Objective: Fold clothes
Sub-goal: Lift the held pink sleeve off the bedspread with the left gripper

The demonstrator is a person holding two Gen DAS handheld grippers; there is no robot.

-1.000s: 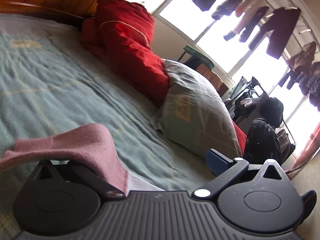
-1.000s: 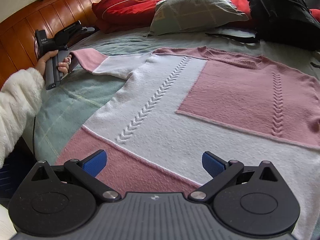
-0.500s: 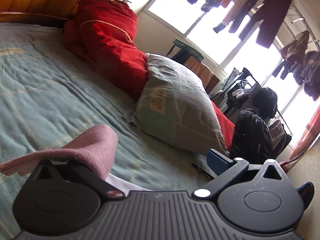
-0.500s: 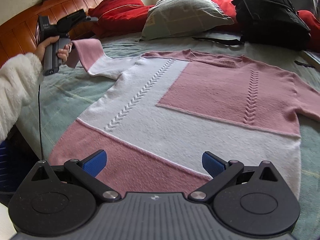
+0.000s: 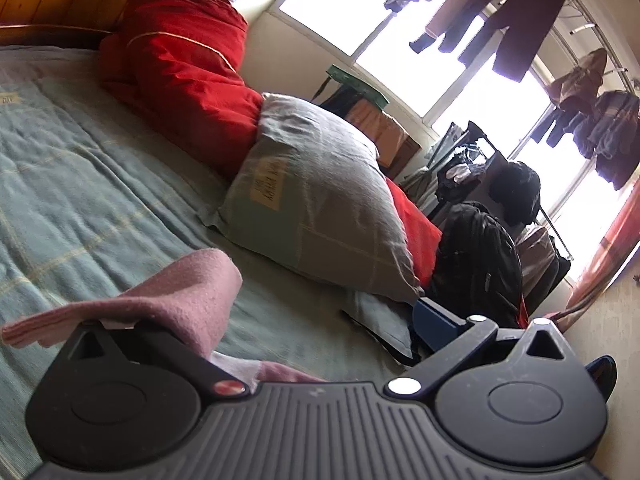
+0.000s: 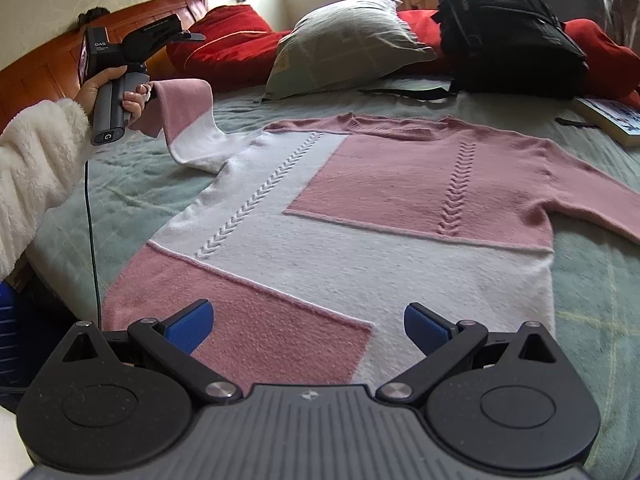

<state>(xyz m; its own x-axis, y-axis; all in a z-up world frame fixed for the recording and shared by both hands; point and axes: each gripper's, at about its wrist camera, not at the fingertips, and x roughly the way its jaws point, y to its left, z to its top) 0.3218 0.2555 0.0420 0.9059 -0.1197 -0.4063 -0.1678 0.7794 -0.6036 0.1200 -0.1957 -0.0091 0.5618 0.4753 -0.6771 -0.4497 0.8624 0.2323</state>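
A pink and white knit sweater (image 6: pixel 360 220) lies flat, front up, on the green bedspread (image 6: pixel 132 176). Its left sleeve (image 6: pixel 184 108) is raised off the bed beside a hand that holds my left gripper (image 6: pixel 188 35). In the left wrist view that sleeve's pink cuff (image 5: pixel 180 292) drapes over the left finger and hides it. The blue right finger (image 5: pixel 436 320) stands far out, so the jaws are wide apart. My right gripper (image 6: pixel 306 322) hovers open over the sweater's hem. The other sleeve (image 6: pixel 592 200) lies flat at the right.
A grey pillow (image 6: pixel 344 40), red bedding (image 6: pixel 228 40) and a black backpack (image 6: pixel 504 40) sit along the far side of the bed. A book (image 6: pixel 608 120) lies at the right edge. The wooden headboard (image 6: pixel 40 72) is at the left, with a cable (image 6: pixel 92 220) hanging below the hand.
The left gripper has risen and carried the sleeve's cuff up off the bed. The right gripper has pulled back and swung right, so more of the sweater shows.
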